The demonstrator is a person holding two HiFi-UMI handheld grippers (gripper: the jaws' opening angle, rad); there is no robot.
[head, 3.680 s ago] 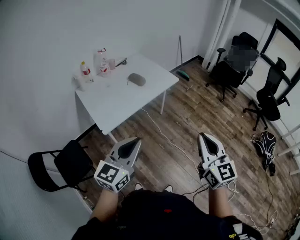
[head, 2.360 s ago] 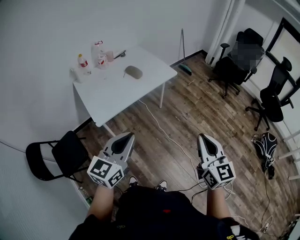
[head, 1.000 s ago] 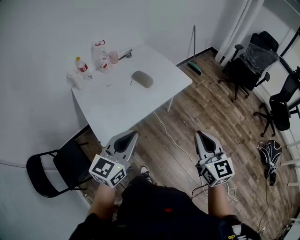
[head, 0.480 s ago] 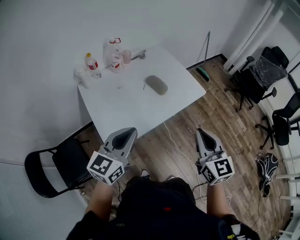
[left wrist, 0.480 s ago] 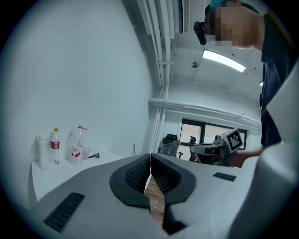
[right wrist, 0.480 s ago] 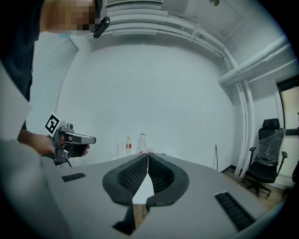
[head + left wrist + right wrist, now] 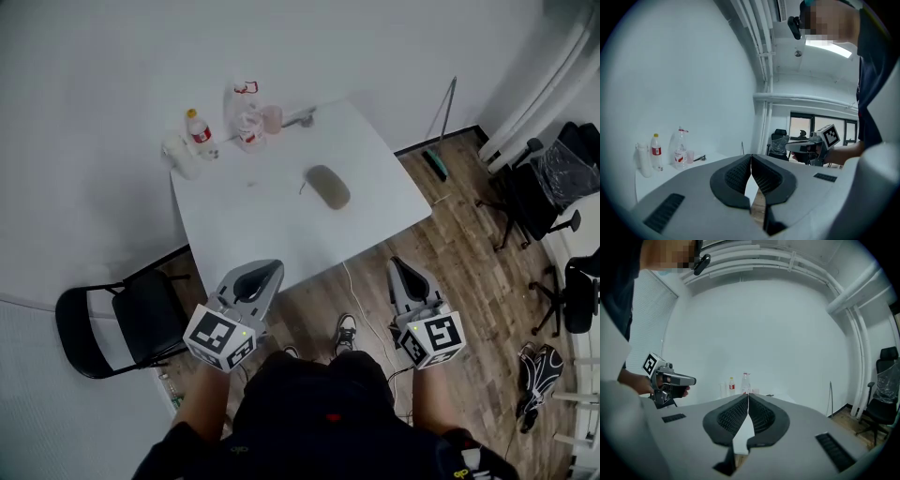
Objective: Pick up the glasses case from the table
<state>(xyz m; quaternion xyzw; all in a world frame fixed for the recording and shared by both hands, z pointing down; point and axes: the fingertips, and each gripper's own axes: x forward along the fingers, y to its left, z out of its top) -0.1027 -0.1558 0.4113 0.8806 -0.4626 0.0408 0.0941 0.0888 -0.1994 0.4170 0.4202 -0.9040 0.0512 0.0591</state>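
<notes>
The grey oval glasses case [image 7: 328, 186] lies on the white table [image 7: 272, 234], right of its middle. My left gripper [image 7: 260, 275] is shut and empty, held before the table's near edge. My right gripper [image 7: 403, 270] is also shut and empty, over the wooden floor near the table's right corner. Both are well short of the case. In the left gripper view the jaws [image 7: 751, 159] meet with nothing between them, and the right gripper [image 7: 820, 140] shows beyond. In the right gripper view the jaws [image 7: 748, 401] touch, and the case is hidden behind them.
At the table's far left stand a red-labelled bottle [image 7: 198, 130], a larger clear bottle [image 7: 246, 117], a pink cup [image 7: 272, 119] and a white object [image 7: 180, 155]. A black folding chair [image 7: 122, 319] stands left. Office chairs [image 7: 553, 178] are at the right. A cable [image 7: 361, 300] runs across the floor.
The table and the case have come nearer and lower in the head view as I walked forward. Both grippers stay shut and now reach the table's near edge.
</notes>
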